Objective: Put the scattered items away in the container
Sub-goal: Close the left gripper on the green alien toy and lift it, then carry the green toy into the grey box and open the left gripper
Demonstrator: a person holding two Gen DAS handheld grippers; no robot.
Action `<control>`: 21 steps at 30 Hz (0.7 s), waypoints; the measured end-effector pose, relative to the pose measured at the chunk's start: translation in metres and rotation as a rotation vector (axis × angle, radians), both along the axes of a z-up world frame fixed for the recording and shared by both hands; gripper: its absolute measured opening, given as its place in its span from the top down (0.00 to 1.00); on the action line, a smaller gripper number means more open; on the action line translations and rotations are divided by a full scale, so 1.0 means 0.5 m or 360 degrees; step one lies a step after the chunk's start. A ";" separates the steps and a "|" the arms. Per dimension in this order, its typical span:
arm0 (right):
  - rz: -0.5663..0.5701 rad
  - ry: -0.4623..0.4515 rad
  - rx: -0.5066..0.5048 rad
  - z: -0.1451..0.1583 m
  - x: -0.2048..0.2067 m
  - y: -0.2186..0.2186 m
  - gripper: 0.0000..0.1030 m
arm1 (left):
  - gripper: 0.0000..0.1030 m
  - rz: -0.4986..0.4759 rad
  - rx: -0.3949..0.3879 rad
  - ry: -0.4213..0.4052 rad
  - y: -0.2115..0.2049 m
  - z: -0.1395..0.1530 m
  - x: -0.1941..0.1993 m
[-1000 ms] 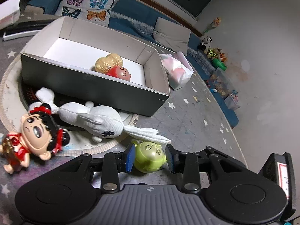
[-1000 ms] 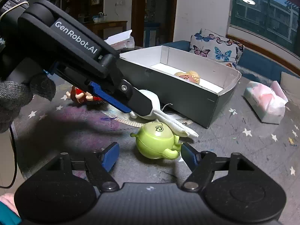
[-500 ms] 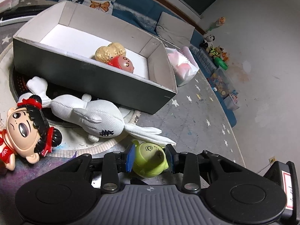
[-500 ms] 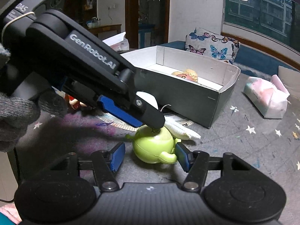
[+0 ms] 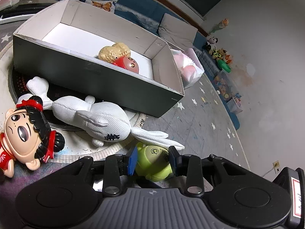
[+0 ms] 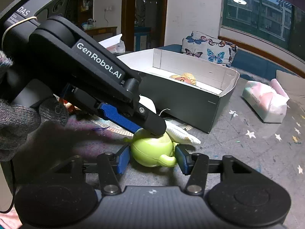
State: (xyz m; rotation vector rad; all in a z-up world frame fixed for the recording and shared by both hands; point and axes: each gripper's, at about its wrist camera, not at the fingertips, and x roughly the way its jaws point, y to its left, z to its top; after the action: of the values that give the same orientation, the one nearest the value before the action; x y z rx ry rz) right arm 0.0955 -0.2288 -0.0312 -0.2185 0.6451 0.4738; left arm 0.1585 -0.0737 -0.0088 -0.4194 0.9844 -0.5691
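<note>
Glossy plastic green toy (image 5: 152,160); textured white cloth rabbit (image 5: 99,122).

Star-patterned grey rug (image 5: 200,118), blue sofa (image 6: 253,61), dark window (image 6: 257,13)

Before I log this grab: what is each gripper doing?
Left gripper: closed on the green toy.
Right gripper: jaws closing around the same toy, pads just short of it.

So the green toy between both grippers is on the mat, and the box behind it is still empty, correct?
Not quite. The box is not empty: the left wrist view shows a blond, red-faced figure lying inside. The green toy does sit on the mat between the left gripper and right gripper.
</note>
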 end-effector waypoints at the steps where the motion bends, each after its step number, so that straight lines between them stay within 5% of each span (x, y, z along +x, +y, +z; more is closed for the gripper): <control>1: 0.0003 0.0004 -0.0004 0.001 -0.002 0.001 0.49 | 0.63 -0.0006 0.0005 0.0002 -0.001 0.001 -0.001; 21: 0.0051 -0.0008 -0.0045 0.012 -0.047 0.013 0.52 | 0.63 -0.0089 0.0048 0.0022 -0.001 0.016 -0.035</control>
State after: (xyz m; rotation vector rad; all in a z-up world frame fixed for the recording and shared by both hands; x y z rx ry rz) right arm 0.0722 -0.2222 -0.0253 -0.2568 0.6441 0.4951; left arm 0.1412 -0.0744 -0.0006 -0.3702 1.0195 -0.6013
